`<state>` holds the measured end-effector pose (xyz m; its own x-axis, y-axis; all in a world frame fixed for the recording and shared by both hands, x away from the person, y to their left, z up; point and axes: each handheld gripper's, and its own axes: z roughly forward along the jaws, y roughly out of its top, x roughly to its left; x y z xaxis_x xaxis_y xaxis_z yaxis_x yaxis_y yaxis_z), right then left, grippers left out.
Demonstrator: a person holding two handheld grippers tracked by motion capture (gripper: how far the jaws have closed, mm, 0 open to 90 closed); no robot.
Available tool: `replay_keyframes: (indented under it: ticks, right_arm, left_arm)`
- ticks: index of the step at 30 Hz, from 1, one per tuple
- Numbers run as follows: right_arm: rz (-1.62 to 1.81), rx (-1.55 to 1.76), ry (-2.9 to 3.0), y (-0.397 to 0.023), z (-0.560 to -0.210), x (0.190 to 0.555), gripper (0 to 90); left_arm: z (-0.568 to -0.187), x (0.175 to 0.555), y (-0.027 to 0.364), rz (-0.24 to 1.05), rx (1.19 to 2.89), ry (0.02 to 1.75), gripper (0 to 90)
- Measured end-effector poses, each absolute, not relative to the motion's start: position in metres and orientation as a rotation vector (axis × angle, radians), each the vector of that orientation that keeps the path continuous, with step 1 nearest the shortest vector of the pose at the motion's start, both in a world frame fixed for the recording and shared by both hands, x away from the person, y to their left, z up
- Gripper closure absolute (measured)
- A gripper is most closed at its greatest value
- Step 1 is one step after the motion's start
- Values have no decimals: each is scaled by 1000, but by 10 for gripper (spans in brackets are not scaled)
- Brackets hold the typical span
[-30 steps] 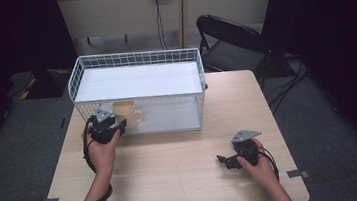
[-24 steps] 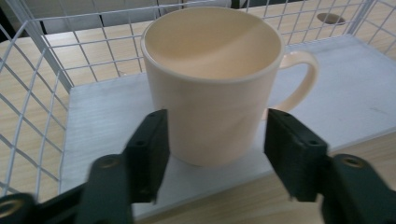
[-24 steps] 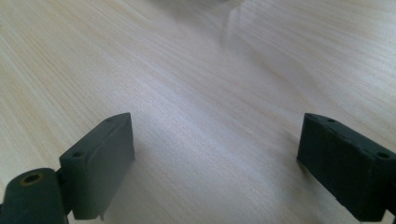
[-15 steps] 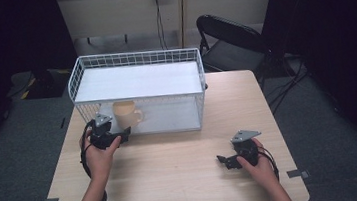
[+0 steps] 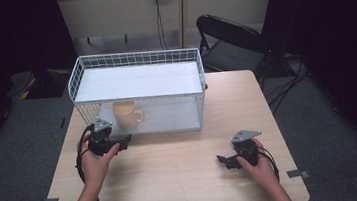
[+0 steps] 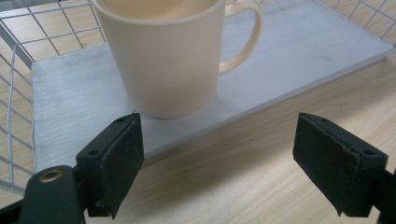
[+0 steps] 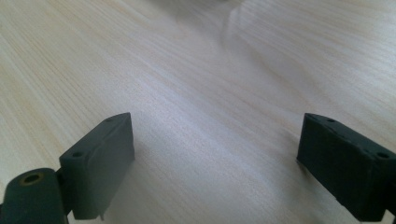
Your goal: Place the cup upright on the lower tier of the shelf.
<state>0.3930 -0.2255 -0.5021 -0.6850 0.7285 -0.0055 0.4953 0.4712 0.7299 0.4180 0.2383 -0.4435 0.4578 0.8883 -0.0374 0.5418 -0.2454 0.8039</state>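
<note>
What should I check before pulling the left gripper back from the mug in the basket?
1. Left gripper jaws off the mug: ok, they have just been opening and nothing sits between them.
2. Mug upright: ok.
3. Mug on the white shelf board inside the wire basket: ok.
4. Mug well back from the board's front edge: not ok, it stands close to it.
5. Right gripper clear of the work: ok, open over bare table.
6. Mug contents: cannot tell.
</note>
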Motion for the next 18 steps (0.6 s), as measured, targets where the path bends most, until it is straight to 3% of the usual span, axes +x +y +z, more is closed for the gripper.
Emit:
replay_keyframes:
  ticks: [18]
  right_arm:
    - [1041,1037,2407,-226,-502,393,102]
  left_arm:
    - [-457,401,231,446,1999,1106,160]
